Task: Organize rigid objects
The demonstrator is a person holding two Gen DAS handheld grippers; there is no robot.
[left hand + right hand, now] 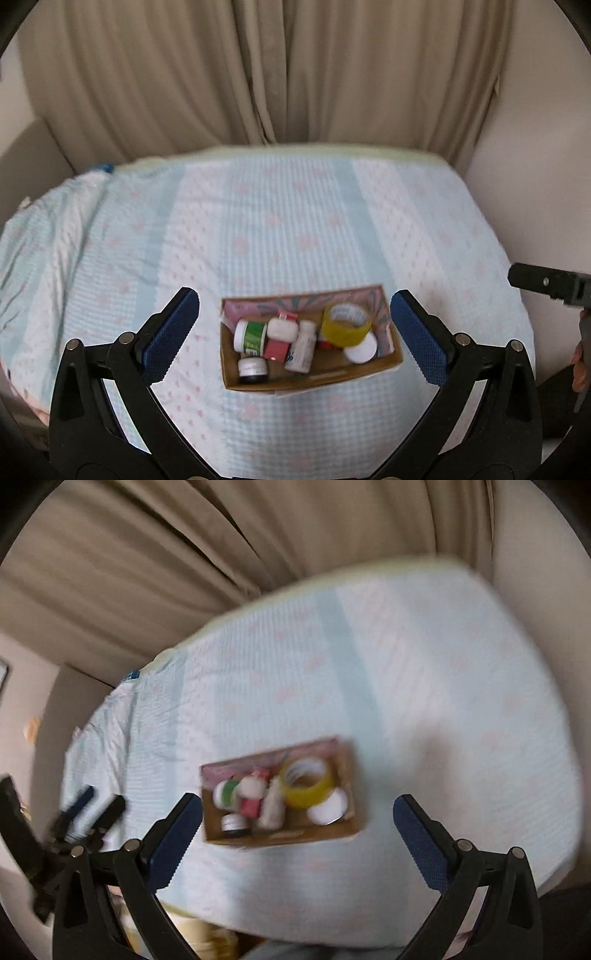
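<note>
Left wrist view: the left tongs (295,334) stand wide open and empty above a bed (295,229) covered with a pale blue and white sheet with pink motifs. Between the two blue pads (170,332), and below them, lies an open cardboard box (306,380) resting on the sheet. Inside the box, nearest the left pad, a white jar with a green label (250,335) lies on its side; just beside it toward the centre are a small white oblong container (282,329) and a red carton (277,349), partly under it. A white bottle (302,350) lies tilted at the centre of the box. At the near left corner stands a small dark jar with a white lid (252,366). Toward the right pad, a roll of yellow tape (345,325) leans against a white round lid (361,349). At the far right edge of this view, part of the black body of the right tongs is visible.

Right wrist view (blurred): the right tongs (297,832) are likewise wide open and hold nothing. The same box (325,830) lies ahead of them, closer to the left finger than to the right, with the tape roll (306,782) and the white lid (328,805) distinguishable. The left tongs (94,808) appear to the left of the box. Beige curtains (258,70) hang beyond the bed.
</note>
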